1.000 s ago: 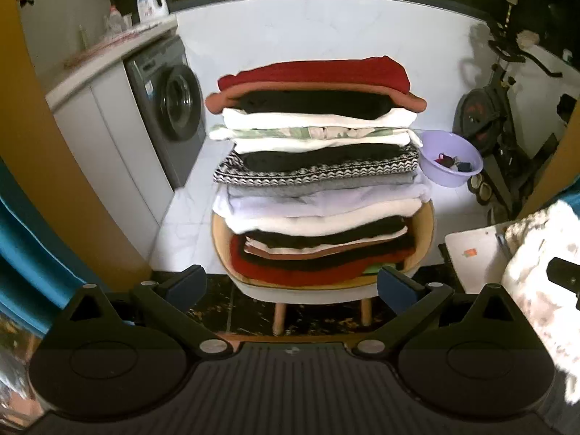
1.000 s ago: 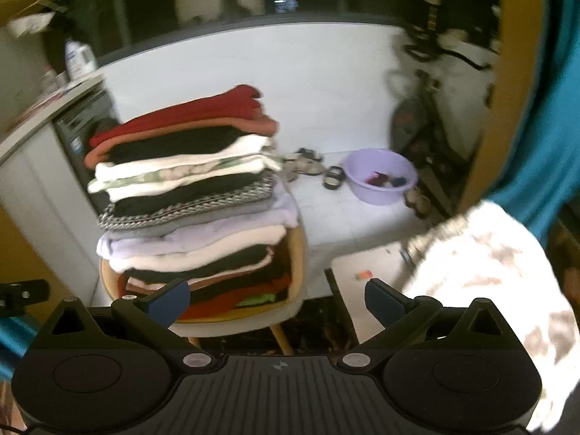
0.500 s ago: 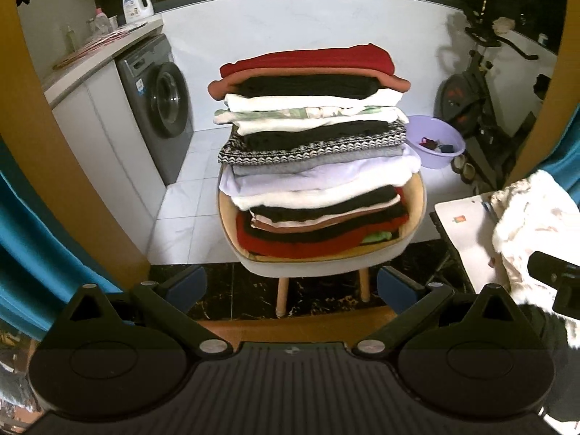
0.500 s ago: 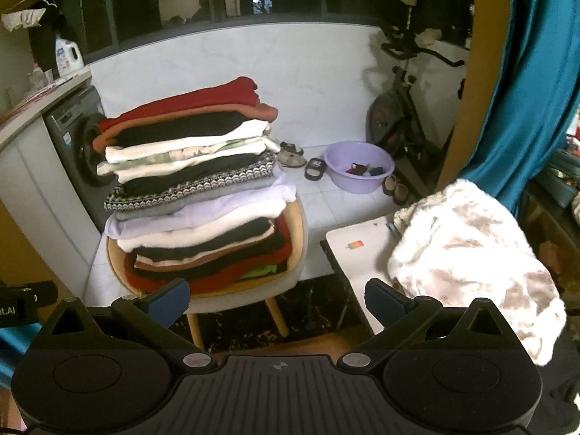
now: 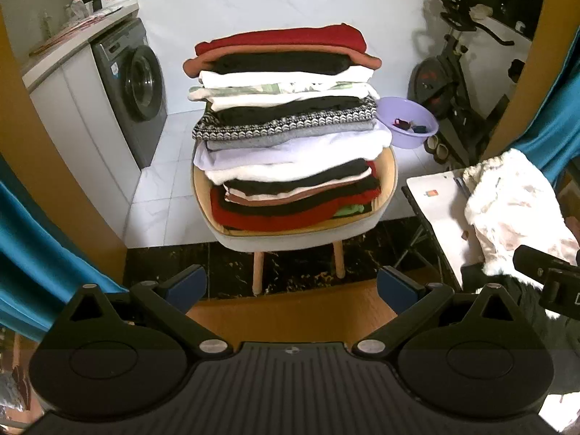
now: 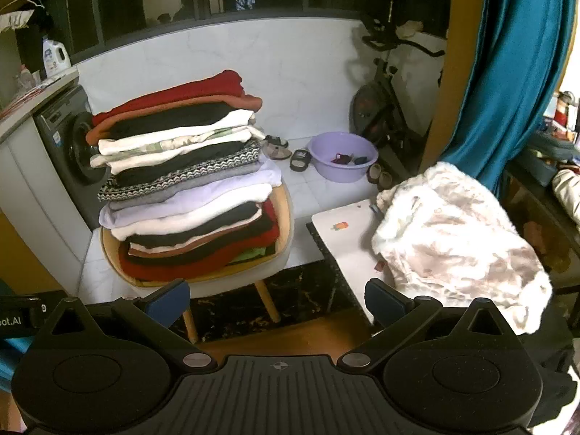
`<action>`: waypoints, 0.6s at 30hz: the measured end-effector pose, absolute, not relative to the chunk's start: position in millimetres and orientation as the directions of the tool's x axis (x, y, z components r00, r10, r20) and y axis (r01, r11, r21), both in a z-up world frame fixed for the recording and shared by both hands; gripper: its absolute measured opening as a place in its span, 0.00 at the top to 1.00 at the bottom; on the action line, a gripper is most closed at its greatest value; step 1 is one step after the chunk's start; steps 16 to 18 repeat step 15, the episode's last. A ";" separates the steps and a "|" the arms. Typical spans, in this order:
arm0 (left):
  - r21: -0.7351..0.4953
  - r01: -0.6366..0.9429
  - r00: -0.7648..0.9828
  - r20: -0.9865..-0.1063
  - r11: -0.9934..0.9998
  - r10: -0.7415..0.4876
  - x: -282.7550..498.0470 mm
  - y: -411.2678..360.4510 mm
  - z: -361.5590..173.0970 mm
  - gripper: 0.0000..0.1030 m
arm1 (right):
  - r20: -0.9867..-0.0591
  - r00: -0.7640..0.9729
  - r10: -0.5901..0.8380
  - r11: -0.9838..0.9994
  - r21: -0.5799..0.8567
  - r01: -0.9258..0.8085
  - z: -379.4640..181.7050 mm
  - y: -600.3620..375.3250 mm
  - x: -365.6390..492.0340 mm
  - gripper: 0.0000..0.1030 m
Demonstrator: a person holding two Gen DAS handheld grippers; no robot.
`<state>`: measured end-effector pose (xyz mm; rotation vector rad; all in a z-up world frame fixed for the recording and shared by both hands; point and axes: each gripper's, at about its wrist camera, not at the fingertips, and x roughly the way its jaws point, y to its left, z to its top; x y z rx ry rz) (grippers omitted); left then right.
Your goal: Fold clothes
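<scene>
A tall stack of folded clothes [image 5: 286, 134] [image 6: 185, 181] sits on a round chair [image 5: 290, 235] [image 6: 235, 275], a red garment on top. A fluffy white garment [image 5: 514, 210] [image 6: 453, 239] lies crumpled on a small white table [image 5: 435, 210] [image 6: 344, 239] to the right of the chair. My left gripper [image 5: 291, 288] is open, well back from the chair, with nothing between its blue pads. My right gripper [image 6: 277, 301] is open too, facing the gap between chair and table, empty. The right gripper's side shows at the left wrist view's right edge.
A washing machine [image 5: 134, 90] [image 6: 69, 152] stands under a counter on the left. A purple basin [image 5: 407, 121] [image 6: 342, 156], slippers [image 6: 286, 150] and an exercise bike [image 5: 456, 79] [image 6: 388, 108] stand behind. Teal curtains [image 6: 514, 72] hang at the sides. Dark marble floor lies before the chair.
Both grippers have drawn back from the chair, so the stack looks smaller and the white table and fluffy garment show more fully. Both stayed open and empty.
</scene>
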<state>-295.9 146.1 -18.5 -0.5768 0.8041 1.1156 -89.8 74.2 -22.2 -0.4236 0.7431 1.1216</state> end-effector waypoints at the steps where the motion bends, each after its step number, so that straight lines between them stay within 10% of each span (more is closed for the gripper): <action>1: -0.017 -0.937 0.221 -0.804 0.349 0.552 -295.9 145.0 -18.7 0.01 | -0.725 0.236 0.648 0.393 0.052 -0.918 -23.0 72.9 -90.3 0.01; 18: -0.018 -0.924 0.243 -0.796 0.381 0.554 -289.2 143.3 -15.8 0.01 | -0.736 0.234 0.635 0.408 0.062 -0.911 -25.0 69.2 -82.6 0.01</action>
